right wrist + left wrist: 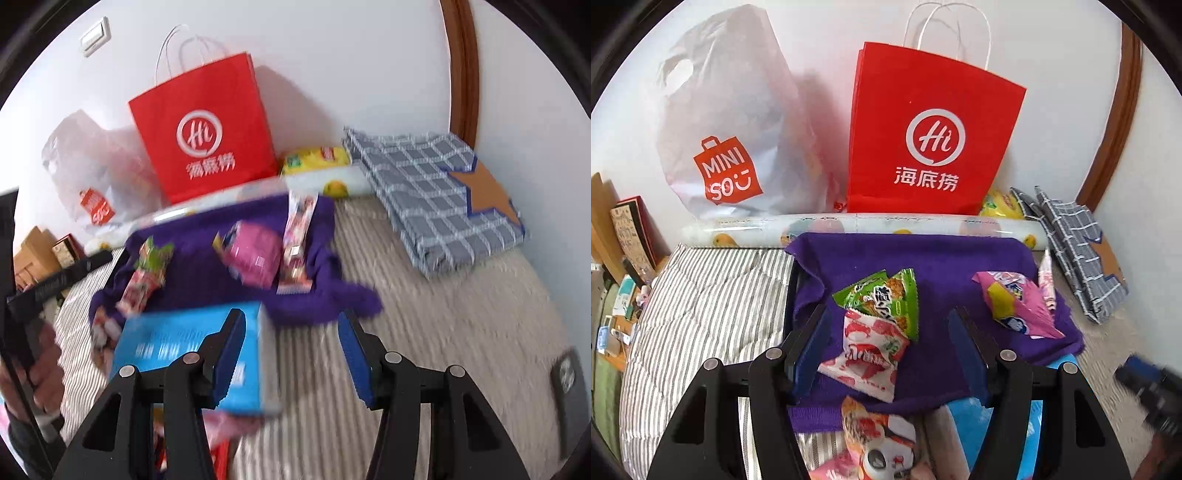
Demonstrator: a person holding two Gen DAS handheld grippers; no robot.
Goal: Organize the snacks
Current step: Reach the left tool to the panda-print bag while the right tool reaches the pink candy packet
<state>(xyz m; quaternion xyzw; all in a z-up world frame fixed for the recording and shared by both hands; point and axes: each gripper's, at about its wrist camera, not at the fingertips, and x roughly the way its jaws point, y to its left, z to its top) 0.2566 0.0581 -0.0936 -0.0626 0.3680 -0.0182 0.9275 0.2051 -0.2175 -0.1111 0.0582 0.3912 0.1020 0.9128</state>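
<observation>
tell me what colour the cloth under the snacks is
Purple cloth, plain with no pattern; it shows best in the left wrist view.

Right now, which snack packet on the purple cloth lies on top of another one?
The green packet: its lower end overlaps the red-and-white packet beneath it. The pink packet and the thin stick packet lie apart, to the right.

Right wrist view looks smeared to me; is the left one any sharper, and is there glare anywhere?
Right wrist view: motion blur smears the blue box and purple cloth. Left wrist view: sharp on the green snack packet, only the right claw at its edge blurred. No strong glare in either.
</observation>
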